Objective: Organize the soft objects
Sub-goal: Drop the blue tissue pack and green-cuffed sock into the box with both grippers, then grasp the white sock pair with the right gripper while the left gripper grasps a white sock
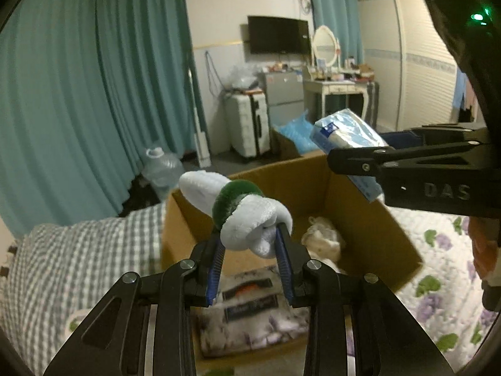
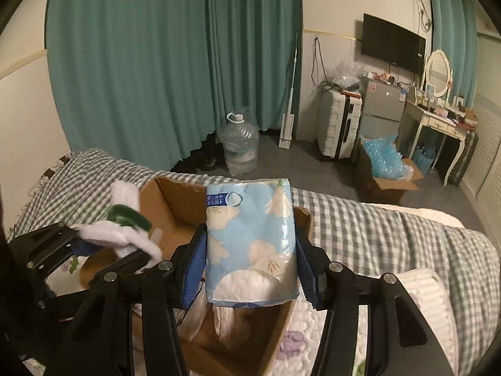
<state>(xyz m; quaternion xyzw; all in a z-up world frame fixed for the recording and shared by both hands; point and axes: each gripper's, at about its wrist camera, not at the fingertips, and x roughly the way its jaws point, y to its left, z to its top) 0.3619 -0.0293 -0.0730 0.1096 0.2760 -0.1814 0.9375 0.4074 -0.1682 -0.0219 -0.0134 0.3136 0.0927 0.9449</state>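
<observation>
My left gripper (image 1: 250, 235) is shut on a white plush toy (image 1: 247, 219) with a green band, held above the open cardboard box (image 1: 391, 228) on the bed. The toy and left gripper (image 2: 137, 247) also show in the right wrist view. My right gripper (image 2: 250, 250) is shut on a light blue tissue pack (image 2: 250, 238), held over the same box (image 2: 169, 200); the pack (image 1: 344, 134) shows in the left wrist view too. Inside the box lie a cream soft item (image 1: 322, 238) and a wrapped floral fabric pack (image 1: 250, 313).
The box sits on a bed with a checked cover (image 2: 375, 225) and a floral quilt (image 1: 438, 282). Beyond are teal curtains (image 2: 156, 62), a water jug (image 2: 239, 147), a suitcase (image 2: 339, 125), a second box with blue plastic (image 2: 385, 163) and a dressing table (image 2: 438, 119).
</observation>
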